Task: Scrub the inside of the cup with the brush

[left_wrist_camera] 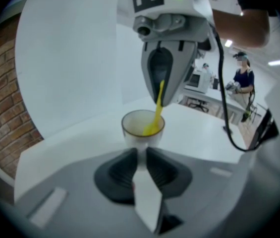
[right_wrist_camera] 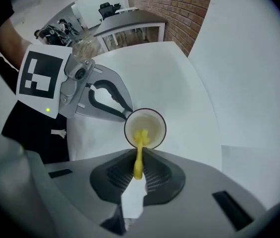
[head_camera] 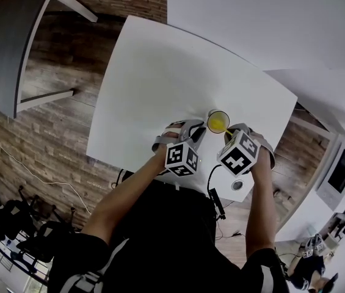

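Left tool (left_wrist_camera: 142,152): jaws pinched in on the near side of the cup (left_wrist_camera: 142,127), low down, bracing it upright on the white worktop (head_camera: 154,72). The exact contact patch is hard to read, probably the wall near the base. The cup sits mouth up between the two tools.

Right tool (right_wrist_camera: 139,158): clenched on the handle of the yellow brush (right_wrist_camera: 139,150), pointing straight down.

Key relation: the cup is directly below the right tool. The brush's long axis is near vertical and roughly in line with the cup's own axis. The bristle head is already inside, low in the cup.

So the right hand does the scrubbing, likely strokes or twists along that axis, and the left only holds. Risk: side load from the brush could tip the cup in the left grip.
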Demonstrator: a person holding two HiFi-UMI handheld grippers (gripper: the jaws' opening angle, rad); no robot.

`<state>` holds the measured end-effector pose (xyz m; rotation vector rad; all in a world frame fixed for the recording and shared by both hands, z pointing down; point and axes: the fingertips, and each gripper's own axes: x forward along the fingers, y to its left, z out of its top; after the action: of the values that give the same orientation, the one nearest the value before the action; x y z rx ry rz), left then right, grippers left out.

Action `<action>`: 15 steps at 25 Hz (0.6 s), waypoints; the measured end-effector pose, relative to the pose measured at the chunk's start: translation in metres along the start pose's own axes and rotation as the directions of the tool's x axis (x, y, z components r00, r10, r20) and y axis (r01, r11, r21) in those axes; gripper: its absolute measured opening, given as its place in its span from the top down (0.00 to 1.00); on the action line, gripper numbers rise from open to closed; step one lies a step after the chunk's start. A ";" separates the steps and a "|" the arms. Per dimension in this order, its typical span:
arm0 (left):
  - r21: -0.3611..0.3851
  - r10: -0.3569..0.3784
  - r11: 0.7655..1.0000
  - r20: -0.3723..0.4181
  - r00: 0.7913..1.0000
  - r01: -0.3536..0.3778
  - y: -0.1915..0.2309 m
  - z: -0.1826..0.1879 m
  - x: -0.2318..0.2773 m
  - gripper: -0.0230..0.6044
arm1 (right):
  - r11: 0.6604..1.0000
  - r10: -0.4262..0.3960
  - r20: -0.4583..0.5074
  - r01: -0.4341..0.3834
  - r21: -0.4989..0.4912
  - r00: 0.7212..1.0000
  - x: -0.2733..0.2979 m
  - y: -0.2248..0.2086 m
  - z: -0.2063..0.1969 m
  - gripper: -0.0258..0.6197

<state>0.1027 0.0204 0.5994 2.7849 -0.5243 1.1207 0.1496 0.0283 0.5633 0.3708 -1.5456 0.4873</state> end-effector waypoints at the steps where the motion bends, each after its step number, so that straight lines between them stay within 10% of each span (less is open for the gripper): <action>1: 0.001 0.001 1.000 0.000 1.000 -0.001 0.000 0.000 0.000 0.87 | 1.000 -0.015 -0.010 0.015 -0.001 1.000 -0.005 -0.001 -0.002 0.91; 15: 0.000 0.001 1.000 0.005 1.000 -0.001 0.000 0.003 0.000 0.87 | 0.997 -0.076 -0.141 0.072 -0.035 0.987 -0.006 -0.010 -0.009 0.91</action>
<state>0.1041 0.0196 0.5975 2.7884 -0.5264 1.1138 0.1631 0.0243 0.5577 0.3612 -1.3942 0.4234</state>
